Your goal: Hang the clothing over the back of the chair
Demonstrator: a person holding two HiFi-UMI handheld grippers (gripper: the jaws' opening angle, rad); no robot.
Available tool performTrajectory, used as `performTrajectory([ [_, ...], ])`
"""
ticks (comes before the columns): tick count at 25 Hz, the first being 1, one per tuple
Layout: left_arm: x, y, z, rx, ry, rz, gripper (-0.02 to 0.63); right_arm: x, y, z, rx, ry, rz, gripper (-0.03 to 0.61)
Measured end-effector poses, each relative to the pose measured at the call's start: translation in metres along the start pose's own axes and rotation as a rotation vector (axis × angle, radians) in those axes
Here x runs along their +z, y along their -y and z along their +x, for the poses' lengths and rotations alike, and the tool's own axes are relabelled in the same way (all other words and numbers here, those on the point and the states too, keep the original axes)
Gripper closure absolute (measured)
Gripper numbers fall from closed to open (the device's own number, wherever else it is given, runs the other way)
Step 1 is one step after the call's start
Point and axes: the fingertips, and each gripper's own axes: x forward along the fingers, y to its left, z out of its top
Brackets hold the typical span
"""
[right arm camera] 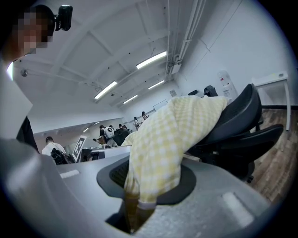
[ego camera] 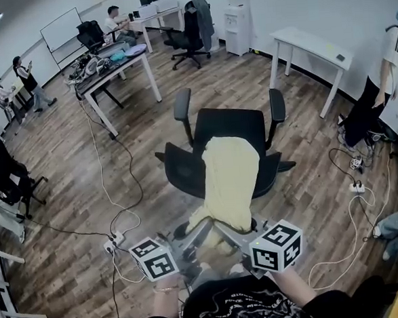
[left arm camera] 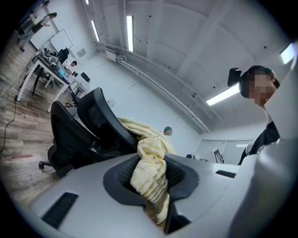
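Note:
A pale yellow checked garment (ego camera: 229,180) lies draped over the back of a black office chair (ego camera: 186,169), which faces away from me. Its near end runs down into both grippers. My left gripper (ego camera: 203,231) is shut on one bunched corner of the garment (left arm camera: 150,179), with the cloth pinched between the jaws. My right gripper (ego camera: 233,233) is shut on the other corner of the garment (right arm camera: 156,160), and the chair back (right arm camera: 240,114) stands just beyond it. The left gripper view shows the chair back (left arm camera: 100,118) beyond the gripper, to its left, with cloth on top.
Cables and a power strip (ego camera: 112,244) lie on the wood floor left of me. White tables (ego camera: 310,45) stand at the back right and a cluttered desk (ego camera: 111,66) at the back left. A second chair (ego camera: 190,33) stands far off. People stand at the room's edges.

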Motion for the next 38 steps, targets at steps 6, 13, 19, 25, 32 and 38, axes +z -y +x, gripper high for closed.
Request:
performTrajectory([
  [6,-0.009,-0.005,0.002,0.001,-0.028,-0.001,0.541,-0.008,0.006,-0.001,-0.046,0.021,-0.027,0.474],
  [13,-0.023,-0.021,0.003,0.029,-0.048,0.001,0.541,-0.019,0.012,0.005,-0.097,0.001,-0.081,0.469],
  [19,-0.027,-0.029,0.008,0.044,-0.061,0.036,0.541,-0.024,0.02,0.007,-0.118,0.017,-0.108,0.468],
  [25,-0.03,-0.038,0.013,0.071,-0.056,0.022,0.54,-0.026,0.028,0.01,-0.155,0.023,-0.118,0.468],
  [32,-0.034,-0.049,0.021,0.1,-0.054,0.009,0.538,-0.029,0.04,0.012,-0.239,0.023,-0.168,0.466],
  [38,-0.035,-0.056,0.029,0.117,-0.074,0.038,0.531,-0.029,0.048,0.011,-0.293,0.045,-0.199,0.465],
])
